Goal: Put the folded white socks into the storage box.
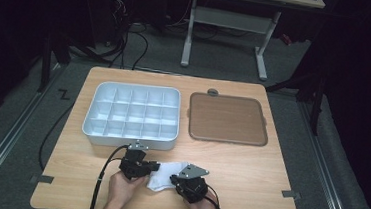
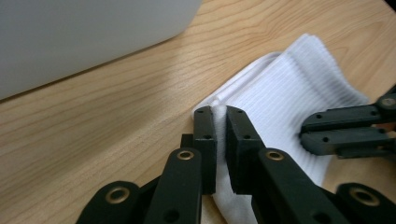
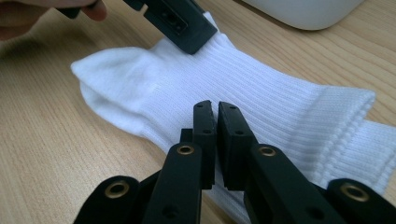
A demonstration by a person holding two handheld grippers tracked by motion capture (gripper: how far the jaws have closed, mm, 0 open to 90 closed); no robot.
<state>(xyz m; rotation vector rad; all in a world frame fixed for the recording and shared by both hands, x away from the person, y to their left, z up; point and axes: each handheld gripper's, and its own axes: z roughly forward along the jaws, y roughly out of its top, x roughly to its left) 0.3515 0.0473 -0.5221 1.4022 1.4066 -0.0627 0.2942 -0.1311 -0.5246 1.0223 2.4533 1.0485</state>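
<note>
A white ribbed sock point(image 1: 165, 178) lies flat on the wooden table near the front edge, between my two grippers. My left gripper point(image 1: 154, 169) comes in from the sock's left. In the left gripper view its jaws point(image 2: 219, 116) are shut on a raised fold at the edge of the sock point(image 2: 289, 88). My right gripper point(image 1: 173, 179) reaches in from the right. In the right gripper view its jaws point(image 3: 215, 112) stand closed on the fabric of the sock point(image 3: 289, 107), near its middle. The left gripper point(image 3: 184, 25) presses on the sock's far edge there.
A white tray point(image 1: 93, 127) divided into several empty compartments stands just behind the left gripper. To its right lies a brown flat tray point(image 1: 227, 119), with a small grey piece point(image 1: 213, 92) at its far edge. Bare wood point(image 1: 257, 180) extends right of the hands.
</note>
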